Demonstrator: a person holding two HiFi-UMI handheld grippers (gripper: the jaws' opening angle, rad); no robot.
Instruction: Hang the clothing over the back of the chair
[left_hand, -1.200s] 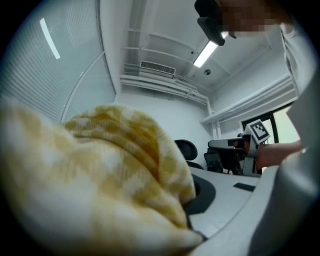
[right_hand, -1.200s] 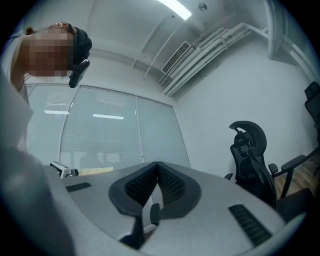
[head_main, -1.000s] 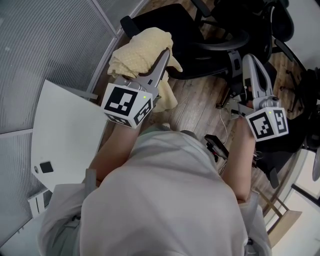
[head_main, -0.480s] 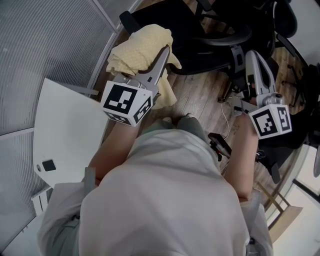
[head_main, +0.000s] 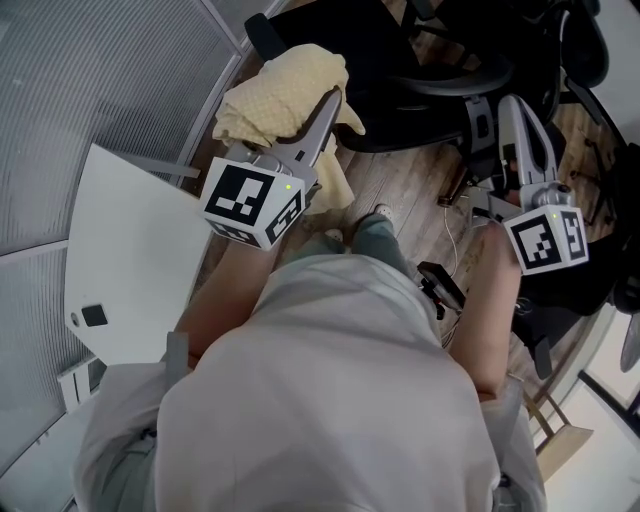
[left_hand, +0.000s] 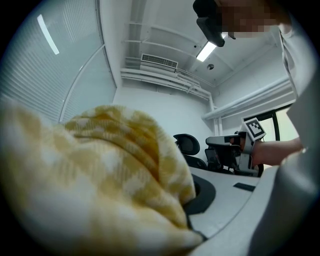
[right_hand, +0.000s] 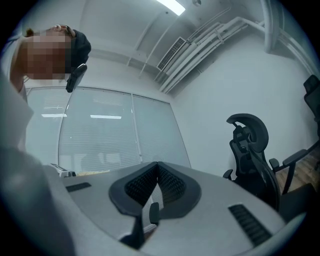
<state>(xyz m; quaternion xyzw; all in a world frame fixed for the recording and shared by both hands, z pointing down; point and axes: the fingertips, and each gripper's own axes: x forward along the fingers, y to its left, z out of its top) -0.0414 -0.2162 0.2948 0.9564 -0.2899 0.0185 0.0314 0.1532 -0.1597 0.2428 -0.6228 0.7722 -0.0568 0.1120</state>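
Seemingly soft, light yellow clothing (head_main: 275, 100) is being pinched at a bunched fold by the left hand-held gripper (head_main: 331, 103) at eleven o'clock, the empty right hand-held gripper (head_main: 522, 112) being held clenched.

Bright and even under ceiling strip lights (left_hand: 208, 49). Fisheye-bent, with dark corners. Blurred close up across the yellow cloth (left_hand: 100, 180).

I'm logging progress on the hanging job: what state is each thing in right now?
left gripper: shut on the yellow checked cloth garment
yellow checked cloth garment: bunched up, held aloft
right gripper: shut, empty
black office chair: no garment on it in view
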